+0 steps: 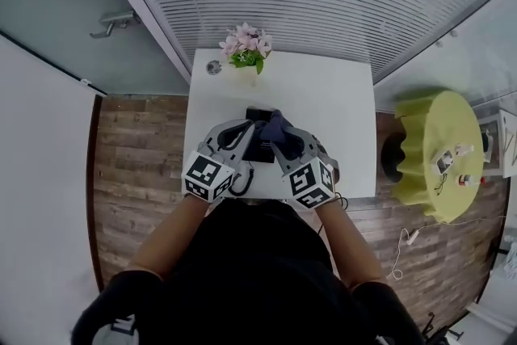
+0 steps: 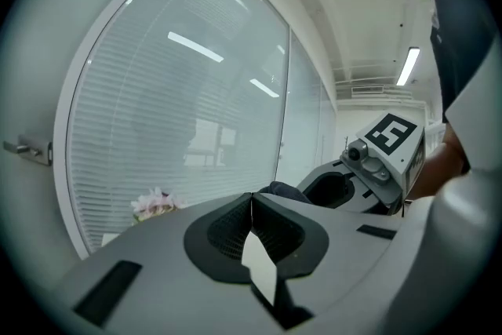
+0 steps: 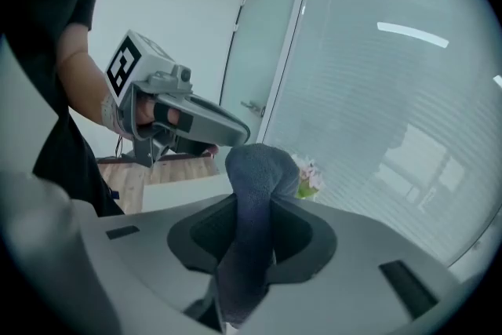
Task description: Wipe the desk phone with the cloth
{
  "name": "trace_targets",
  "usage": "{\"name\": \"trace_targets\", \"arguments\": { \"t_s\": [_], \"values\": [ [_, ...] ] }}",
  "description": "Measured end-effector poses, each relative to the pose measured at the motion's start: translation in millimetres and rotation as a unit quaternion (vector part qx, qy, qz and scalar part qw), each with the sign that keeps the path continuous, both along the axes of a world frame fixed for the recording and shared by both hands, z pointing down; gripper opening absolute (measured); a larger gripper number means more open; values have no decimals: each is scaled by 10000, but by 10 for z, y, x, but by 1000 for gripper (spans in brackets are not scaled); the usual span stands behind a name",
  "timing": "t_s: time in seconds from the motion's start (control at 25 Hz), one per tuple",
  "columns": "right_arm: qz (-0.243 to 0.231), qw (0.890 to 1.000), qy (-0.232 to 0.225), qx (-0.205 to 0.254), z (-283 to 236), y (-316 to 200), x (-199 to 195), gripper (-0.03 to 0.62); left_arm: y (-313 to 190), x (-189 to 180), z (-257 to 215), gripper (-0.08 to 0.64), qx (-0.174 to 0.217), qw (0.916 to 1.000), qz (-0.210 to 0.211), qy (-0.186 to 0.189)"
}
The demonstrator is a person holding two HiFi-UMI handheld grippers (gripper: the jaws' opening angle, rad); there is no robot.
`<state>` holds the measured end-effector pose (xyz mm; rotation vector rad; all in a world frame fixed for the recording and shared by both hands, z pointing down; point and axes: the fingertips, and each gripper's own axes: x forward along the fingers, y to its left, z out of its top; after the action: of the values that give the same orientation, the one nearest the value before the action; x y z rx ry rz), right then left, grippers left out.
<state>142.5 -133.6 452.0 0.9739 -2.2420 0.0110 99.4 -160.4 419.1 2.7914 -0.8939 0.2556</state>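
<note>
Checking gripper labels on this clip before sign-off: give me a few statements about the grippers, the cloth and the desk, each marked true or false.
1. The right gripper is shut on the cloth. True.
2. The left gripper holds the phone's handset. False: its fingers are together with nothing between them.
3. The flowers stand on the desk beyond the desk phone. True.
4. The cloth lies spread on the floor. False: it is clamped in the right gripper, over the phone.
</note>
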Motion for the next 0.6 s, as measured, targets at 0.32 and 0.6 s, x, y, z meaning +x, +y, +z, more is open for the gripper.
{"name": "trace_targets", "arguments": {
  "t_s": [0.32,0.6],
  "values": [
    [235,9766,-1845,1078,-1498,187,11,110,263,-32,-1291,11,752,9955,342,453],
    [88,9422,-2849,1758,-2242,428,16,110,550,-115,-1778,11,968,9919,319,759]
  ]
}}
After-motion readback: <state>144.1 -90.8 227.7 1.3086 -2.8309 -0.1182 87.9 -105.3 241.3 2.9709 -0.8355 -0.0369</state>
